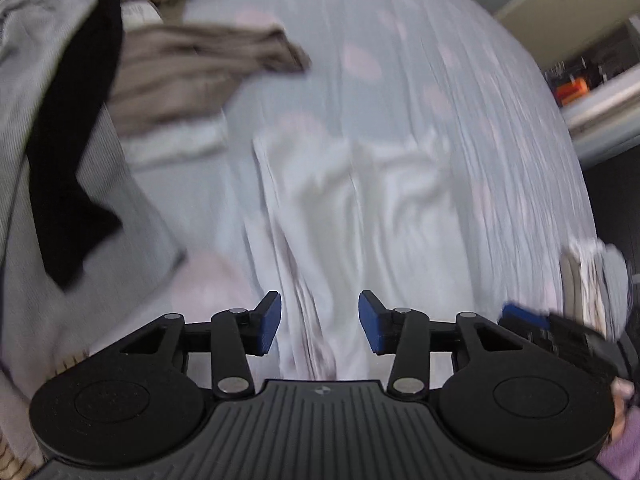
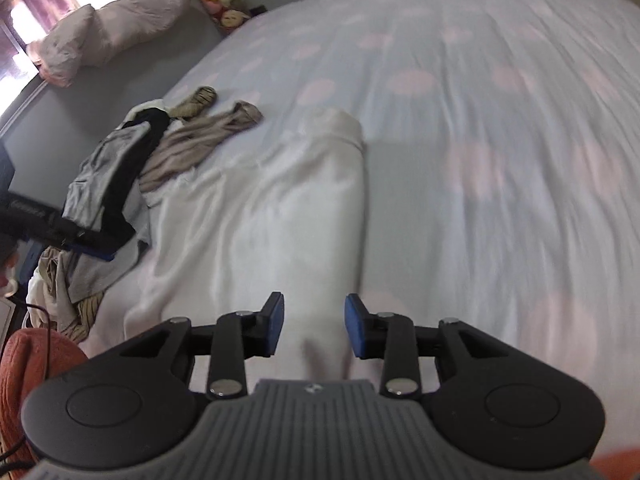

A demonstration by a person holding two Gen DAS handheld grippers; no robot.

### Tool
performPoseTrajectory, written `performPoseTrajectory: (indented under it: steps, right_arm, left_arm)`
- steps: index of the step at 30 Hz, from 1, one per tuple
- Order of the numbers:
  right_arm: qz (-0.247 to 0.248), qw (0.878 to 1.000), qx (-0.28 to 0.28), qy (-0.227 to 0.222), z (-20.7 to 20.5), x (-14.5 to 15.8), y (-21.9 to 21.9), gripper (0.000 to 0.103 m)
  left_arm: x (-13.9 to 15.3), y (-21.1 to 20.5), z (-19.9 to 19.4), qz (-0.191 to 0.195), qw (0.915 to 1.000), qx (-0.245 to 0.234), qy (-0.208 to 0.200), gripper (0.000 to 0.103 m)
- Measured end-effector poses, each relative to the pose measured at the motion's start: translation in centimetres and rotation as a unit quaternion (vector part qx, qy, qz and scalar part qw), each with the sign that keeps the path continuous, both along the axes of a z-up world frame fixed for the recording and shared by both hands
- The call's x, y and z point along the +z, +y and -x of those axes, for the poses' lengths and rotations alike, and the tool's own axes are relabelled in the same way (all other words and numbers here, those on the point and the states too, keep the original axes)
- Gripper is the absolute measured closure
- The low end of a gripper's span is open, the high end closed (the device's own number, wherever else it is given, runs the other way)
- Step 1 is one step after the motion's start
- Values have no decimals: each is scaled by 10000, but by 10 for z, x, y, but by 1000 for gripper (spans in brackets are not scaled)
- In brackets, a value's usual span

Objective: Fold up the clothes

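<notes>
— Two grippers are seen over a bed; where is the garment placed?

— A white garment (image 2: 280, 208) is spread directly ahead of both. The left gripper (image 1: 319, 326) is held released, pads parted, with the cloth's creased edge seen between them. The right gripper (image 2: 314, 328) is likewise unclenched, nothing gripped, with the garment's long folded side running away from its gap.

— How is the fabric described?

— Soft, wrinkled and pale, with a rounded far end. Just beside it, a heap of clothes (image 2: 116, 168) is piled: grey, black and ribbed beige pieces.

— And the setting?

— A pale blue bedsheet (image 2: 500, 120) with faint pink spots is stretched beneath. A pink pillow (image 2: 108, 28) is propped by a bright window.
</notes>
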State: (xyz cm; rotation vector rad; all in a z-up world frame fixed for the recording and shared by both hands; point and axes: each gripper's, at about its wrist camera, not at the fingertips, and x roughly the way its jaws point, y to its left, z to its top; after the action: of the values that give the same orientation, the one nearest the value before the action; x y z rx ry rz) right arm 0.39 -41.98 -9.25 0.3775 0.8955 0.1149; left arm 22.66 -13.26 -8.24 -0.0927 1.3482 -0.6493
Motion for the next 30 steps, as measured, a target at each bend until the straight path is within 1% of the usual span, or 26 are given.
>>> performPoseTrajectory:
  steps: [1, 3, 4, 8, 10, 11, 13, 15, 16, 17, 18, 20, 23, 26, 28, 29, 30]
  right_arm:
    - [-8, 10000, 52, -29, -7, 1, 5, 65]
    - [-35, 9999, 149, -74, -22, 1, 15, 65]
    - [-62, 9998, 188, -97, -28, 1, 21, 65]
    - [-32, 9988, 410, -247, -53, 2, 51, 65]
    - [79, 9977, 569, -347, -62, 3, 66, 65]
    - [135, 9970, 648, -396, -66, 4, 74, 64]
    - [276, 9952, 810, -470, -75, 3, 90, 61]
    - [426, 9932, 966, -489, -84, -1, 105, 59]
    - [472, 9923, 1032, -489, -88, -3, 112, 58]
    - [467, 9918, 1087, -487, -92, -5, 118, 54]
    - [448, 9913, 1138, -486, -96, -7, 125, 51]
    - [484, 9894, 1265, -519, -103, -9, 139, 49]
    - [903, 9834, 1443, -629, -111, -9, 163, 49]
    - [1304, 9782, 1441, -728, -118, -9, 176, 49]
    - [1474, 9760, 1407, -766, -122, -11, 178, 56]
    - [1555, 9749, 1389, -784, -124, -12, 179, 75]
    - [1546, 9754, 1351, -797, -125, -13, 178, 92]
  left_arm:
    - [-1, 1, -6, 73, 9999, 128, -50, 62]
    - [-12, -5, -18, 309, 9989, 354, 12, 62]
    - [-16, -8, -22, 356, 9985, 421, -32, 62]
    - [-33, -20, -30, 52, 9967, 674, -441, 62]
    - [-44, -18, -30, 182, 9956, 783, -482, 63]
    - [-49, -16, -30, 315, 9949, 842, -453, 66]
    - [-55, -10, -29, 517, 9939, 883, -419, 77]
    - [-56, -7, -28, 552, 9942, 799, -454, 78]
    - [-56, -5, -28, 642, 9936, 802, -461, 84]
    - [-56, -4, -29, 735, 9929, 807, -467, 88]
    - [-56, -2, -29, 828, 9921, 812, -474, 89]
    - [-53, 1, -30, 1205, 9886, 785, -439, 91]
    - [-46, 0, -29, 1562, 9845, 677, -424, 92]
    - [-44, -3, -28, 1804, 9812, 578, -378, 92]
    - [-45, -4, -27, 2011, 9777, 524, -294, 92]
    - [-46, -4, -27, 2112, 9758, 502, -259, 92]
    - [-46, -4, -27, 2096, 9759, 508, -335, 92]
